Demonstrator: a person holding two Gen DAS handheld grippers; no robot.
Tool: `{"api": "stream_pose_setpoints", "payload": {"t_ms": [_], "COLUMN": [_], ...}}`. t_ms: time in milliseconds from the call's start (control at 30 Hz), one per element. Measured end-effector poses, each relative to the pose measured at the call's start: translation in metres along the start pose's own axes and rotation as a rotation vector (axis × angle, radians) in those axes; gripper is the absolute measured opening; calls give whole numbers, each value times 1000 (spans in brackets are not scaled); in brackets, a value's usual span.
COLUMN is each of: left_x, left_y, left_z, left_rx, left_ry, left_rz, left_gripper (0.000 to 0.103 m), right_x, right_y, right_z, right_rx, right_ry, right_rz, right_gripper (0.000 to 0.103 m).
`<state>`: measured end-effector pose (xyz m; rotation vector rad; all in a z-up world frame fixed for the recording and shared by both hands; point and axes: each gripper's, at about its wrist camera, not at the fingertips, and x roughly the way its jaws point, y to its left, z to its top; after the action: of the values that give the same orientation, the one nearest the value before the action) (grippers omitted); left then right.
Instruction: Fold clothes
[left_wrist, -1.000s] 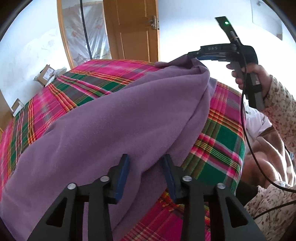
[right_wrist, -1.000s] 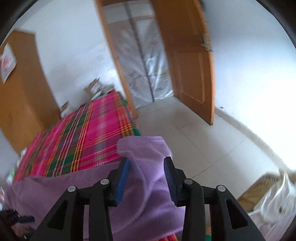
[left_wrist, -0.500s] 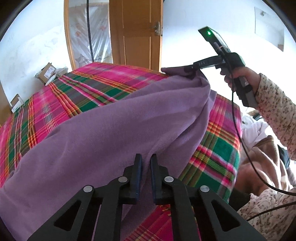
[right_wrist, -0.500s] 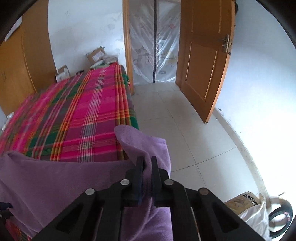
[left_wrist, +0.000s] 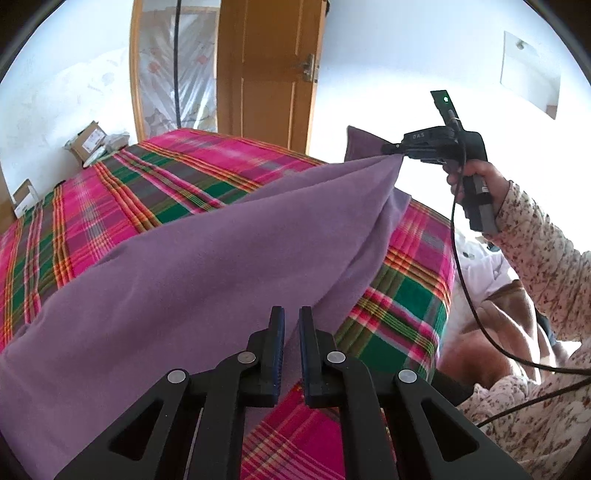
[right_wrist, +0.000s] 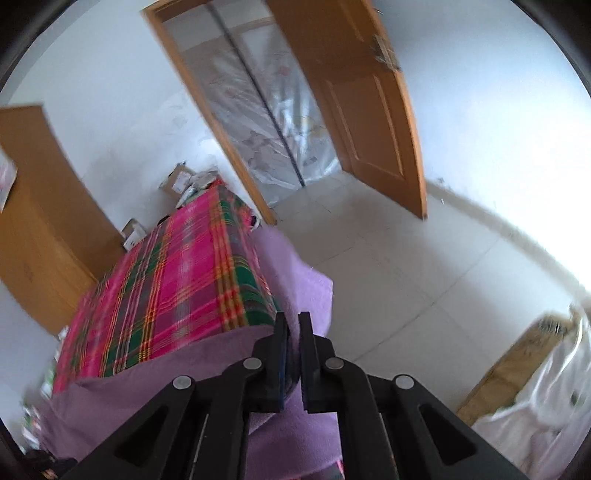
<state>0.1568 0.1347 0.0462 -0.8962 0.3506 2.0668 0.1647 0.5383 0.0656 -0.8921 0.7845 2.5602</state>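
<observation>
Both tools, left (left_wrist: 291, 314) and right (right_wrist: 291, 319), pinch a purple cloth (left_wrist: 221, 258) over the plaid bed (left_wrist: 129, 199) near an open wooden door (right_wrist: 365, 110).

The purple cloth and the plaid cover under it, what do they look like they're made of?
Purple cloth: likely fleece or brushed knit; matte, faintly fuzzy, hanging in soft, thick folds.
Plaid cover: probably a thin woven sheet, cotton or a blend; it lies flat, its pink, green and orange stripes crisp. The fibre itself cannot be told from here.

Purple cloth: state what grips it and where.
Both grippers hold the purple cloth: left gripper shut on its near edge, right gripper shut on a raised corner.
</observation>
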Motion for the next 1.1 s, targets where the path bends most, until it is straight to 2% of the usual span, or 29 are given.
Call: {"api": "stream_pose_setpoints", "payload": {"t_ms": [100,167,200,233,333,433,533,567,600,700,933,1000,1100], "left_x": [4,5,7,9,15,20,27,29,30,33,34,34,35], "left_y": [0,2,3,4,2,-1,-3,-3,-4,-7,2,3,3], "left_z": [1,2,2,2,0,-2,-2,-2,-3,-3,-1,-2,-1], "left_rx": [-2,-17,-24,-28,-12,-2,1,3,10,35,-10,-10,-5], "left_ry": [3,-6,-4,3,32,45,54,57,60,62,52,49,42], "left_rz": [14,14,16,22,25,37,52,56,65,101,115,115,117], "left_gripper": [10,19,23,31,36,48,50,50,50,50,49,49,41], "right_x": [9,13,14,15,13,3,-12,-20,-27,-38,-42,-36,-24], "right_y": [-20,-27,-29,-30,-30,-23,-11,-9,-8,2,25,34,45], "right_z": [-9,-14,-16,-19,-24,-30,-34,-36,-38,-42,-70,-74,-77], "right_rx": [67,79,78,77,74,35,-35,-34,-24,-23,12,-2,-13], "right_ry": [21,36,40,43,41,15,-30,-54,-70,-65,35,57,88], "right_rz": [-38,-56,-74,-88,-97,-132,-176,-177,-164,-91,157,177,180], "right_gripper": [6,7,11,12,12,14,23,32,39,44,45,44,44]}}
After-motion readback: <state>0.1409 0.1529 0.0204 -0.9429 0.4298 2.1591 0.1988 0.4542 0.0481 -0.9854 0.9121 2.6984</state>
